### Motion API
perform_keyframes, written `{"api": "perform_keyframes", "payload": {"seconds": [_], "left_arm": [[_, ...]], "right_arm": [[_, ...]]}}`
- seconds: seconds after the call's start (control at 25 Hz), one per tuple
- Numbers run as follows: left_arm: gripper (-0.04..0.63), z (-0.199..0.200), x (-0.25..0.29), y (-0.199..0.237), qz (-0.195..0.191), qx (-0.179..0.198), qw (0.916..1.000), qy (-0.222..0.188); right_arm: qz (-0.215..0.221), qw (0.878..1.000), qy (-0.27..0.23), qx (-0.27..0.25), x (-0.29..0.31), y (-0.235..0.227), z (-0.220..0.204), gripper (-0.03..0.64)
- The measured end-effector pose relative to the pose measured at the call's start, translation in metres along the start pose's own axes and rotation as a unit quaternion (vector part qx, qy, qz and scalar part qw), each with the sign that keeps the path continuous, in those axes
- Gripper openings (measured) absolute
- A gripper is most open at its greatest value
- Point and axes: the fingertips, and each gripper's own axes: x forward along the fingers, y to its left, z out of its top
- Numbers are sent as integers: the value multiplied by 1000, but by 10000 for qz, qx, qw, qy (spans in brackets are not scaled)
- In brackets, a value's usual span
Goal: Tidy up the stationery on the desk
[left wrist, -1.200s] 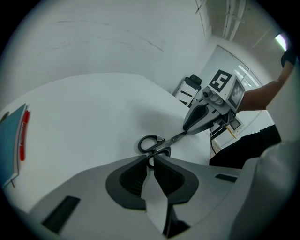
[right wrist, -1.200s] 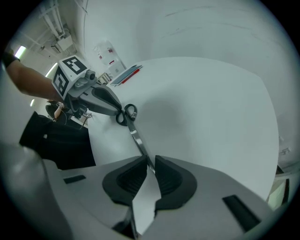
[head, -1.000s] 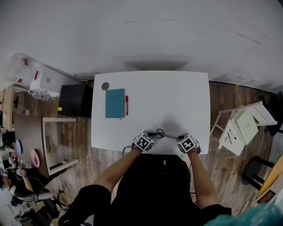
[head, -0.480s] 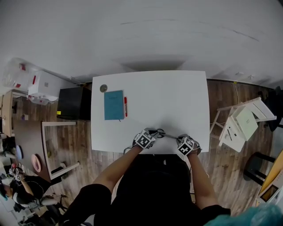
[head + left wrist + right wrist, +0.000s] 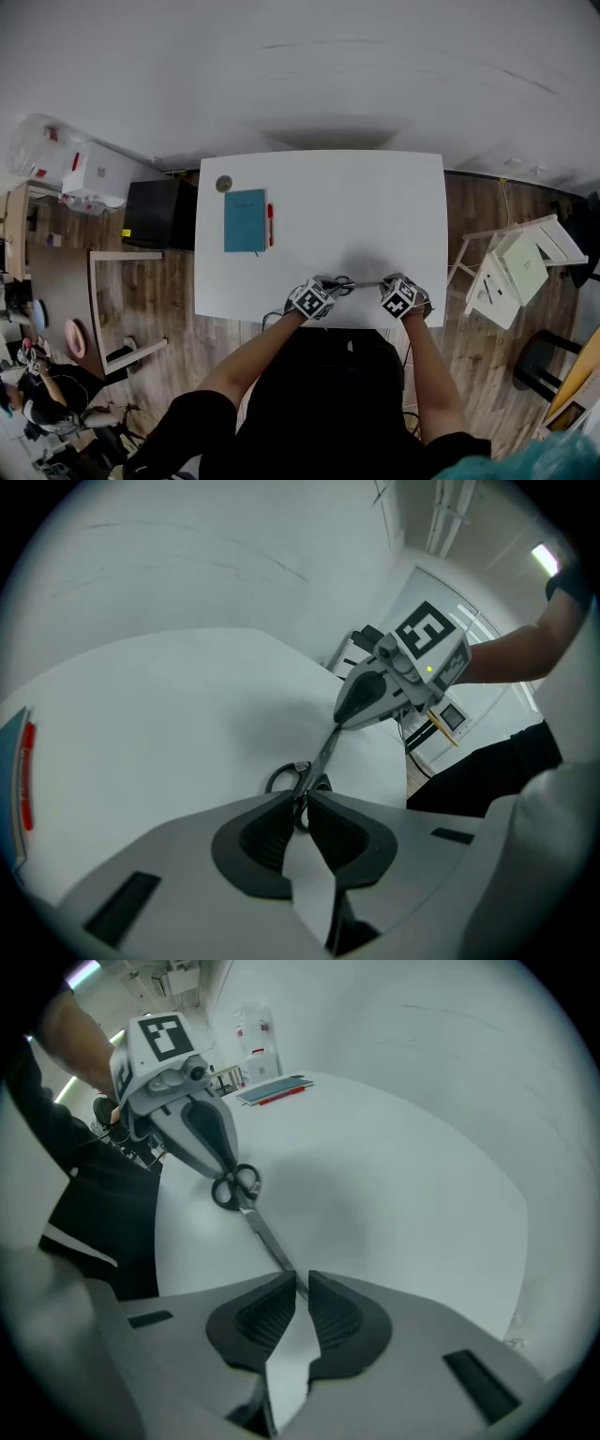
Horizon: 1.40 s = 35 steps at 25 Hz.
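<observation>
Scissors (image 5: 349, 283) sit at the near edge of the worktop (image 5: 375, 216), right in front of me and stretched between my two tools. I cannot tell whether they rest on the surface or hang just above it. My left gripper (image 5: 323, 285) has its fingers drawn almost together on a black handle loop. My right gripper (image 5: 382, 284) has its fingers narrowed to a slit with the blade tip pinched in it. Both are holding the same pair, one at each end.

Well apart, at the far left corner, a teal notebook (image 5: 244, 220) lies flat with a red pen (image 5: 269, 224) just beside its right edge, parallel to it. A small round object (image 5: 223, 183) sits beyond the notebook's far left corner; I cannot say what it is.

I judge the tidying roughly half done: book and pen look squared up, while the scissors have not yet joined them.

I can read no brand or lettering anywhere; only the square markers on the gripper cubes show.
</observation>
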Motion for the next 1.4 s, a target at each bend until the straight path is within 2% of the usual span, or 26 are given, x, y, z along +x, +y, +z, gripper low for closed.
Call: {"api": "perform_keyframes", "payload": {"seconds": [0.28,0.52,0.8,0.96,1.08,1.16,1.28,1.4], "left_arm": [[49,-1,1,-15,-101,-475,9986,-228],[49,-6,4,-26,-235,-693,9969,-280],[49,-2,14,-42,-496,-728,9955,-339],[49,-1,12,-44,-658,-925,9923,-493],[49,3,1,-40,-739,-1087,9886,-730],[49,6,-10,-31,-724,-1011,9888,-823],[49,-1,-25,-10,-660,-977,9900,-779],[49,-7,-39,7,-686,-1141,9881,-772]], "right_arm": [[97,9999,-7,-94,2,-21,20,60],[-81,9997,-179,-166,9,-35,44,60],[-238,9976,-625,182,16,-47,75,60],[-401,9971,-632,124,21,-47,94,60],[-463,9936,-819,632,11,-39,103,60],[-405,9823,-1165,1408,-2,-29,108,60],[-381,9495,-1586,2682,-22,-4,103,61],[-647,9198,-1720,3468,-33,23,89,61]]}}
